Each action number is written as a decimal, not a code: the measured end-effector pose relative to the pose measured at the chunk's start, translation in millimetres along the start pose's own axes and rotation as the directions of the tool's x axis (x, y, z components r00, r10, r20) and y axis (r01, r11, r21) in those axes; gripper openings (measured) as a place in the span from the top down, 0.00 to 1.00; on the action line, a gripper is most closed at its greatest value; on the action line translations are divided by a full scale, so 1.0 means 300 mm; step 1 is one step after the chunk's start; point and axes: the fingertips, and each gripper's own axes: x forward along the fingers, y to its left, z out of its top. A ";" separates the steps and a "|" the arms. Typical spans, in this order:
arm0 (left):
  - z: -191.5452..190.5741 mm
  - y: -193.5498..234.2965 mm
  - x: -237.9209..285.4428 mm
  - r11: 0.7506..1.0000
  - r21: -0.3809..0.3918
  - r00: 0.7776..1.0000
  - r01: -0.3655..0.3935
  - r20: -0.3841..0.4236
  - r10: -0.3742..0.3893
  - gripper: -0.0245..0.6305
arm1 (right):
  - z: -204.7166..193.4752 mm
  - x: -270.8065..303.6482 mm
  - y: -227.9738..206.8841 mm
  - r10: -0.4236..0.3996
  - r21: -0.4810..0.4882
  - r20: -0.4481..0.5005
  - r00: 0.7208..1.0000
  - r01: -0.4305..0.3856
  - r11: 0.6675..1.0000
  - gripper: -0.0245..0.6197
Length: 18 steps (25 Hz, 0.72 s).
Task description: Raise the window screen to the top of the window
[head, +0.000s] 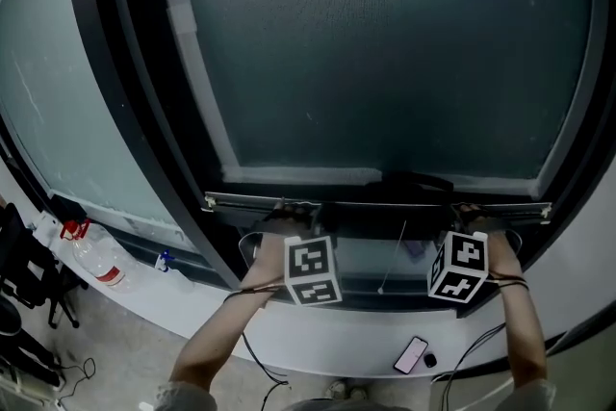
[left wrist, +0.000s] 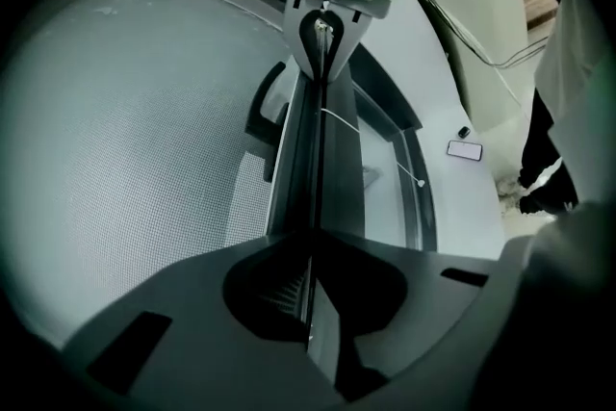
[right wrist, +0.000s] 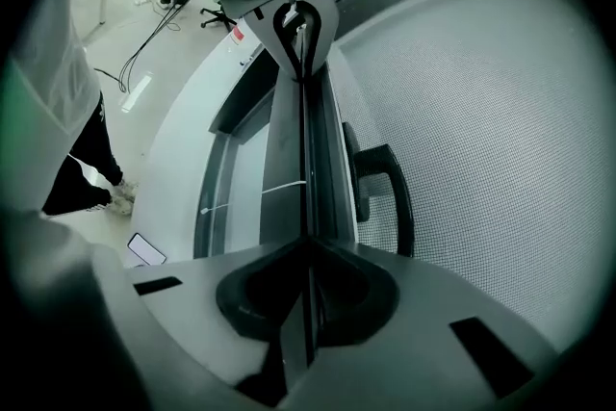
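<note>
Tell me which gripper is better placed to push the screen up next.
Neither alone: the left gripper and the right gripper are both shut on the screen's bottom bar, about equally far in from its ends. Lifting with both looks likeliest to keep it level.

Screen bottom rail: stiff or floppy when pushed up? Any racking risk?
The rail looks like rigid metal, running straight between the left hand-held gripper and right hand-held gripper, so it probably won't flex. The mesh above is thin, likely floppy; push the rail only. Long and gripped toward each end, it may rack in the frame if one side leads.
</note>
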 end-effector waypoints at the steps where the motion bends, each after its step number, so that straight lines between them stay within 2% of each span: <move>1: 0.000 -0.002 0.002 1.000 0.014 1.000 0.007 -0.014 -0.007 0.93 | 0.000 -0.001 0.002 0.007 0.004 0.005 1.000 -0.007 1.000 0.93; 7: -0.001 -0.016 0.008 0.996 0.060 0.996 0.067 -0.054 -0.064 0.93 | -0.001 -0.004 0.013 0.039 0.017 0.019 0.999 -0.039 0.999 0.93; 12: -0.003 -0.012 0.013 0.990 0.060 0.990 0.131 -0.051 -0.128 0.93 | 0.005 -0.005 -0.002 0.177 0.066 0.067 0.982 -0.181 0.981 0.94; 15: -0.002 -0.013 0.011 0.987 0.027 0.987 0.158 -0.018 -0.157 0.93 | 0.006 -0.005 -0.002 0.222 0.042 0.025 0.975 -0.223 0.974 0.94; 18: 0.001 -0.007 0.009 0.989 0.033 0.990 0.143 -0.021 -0.142 0.93 | 0.005 -0.006 -0.005 0.235 0.032 0.003 0.972 -0.235 0.972 0.94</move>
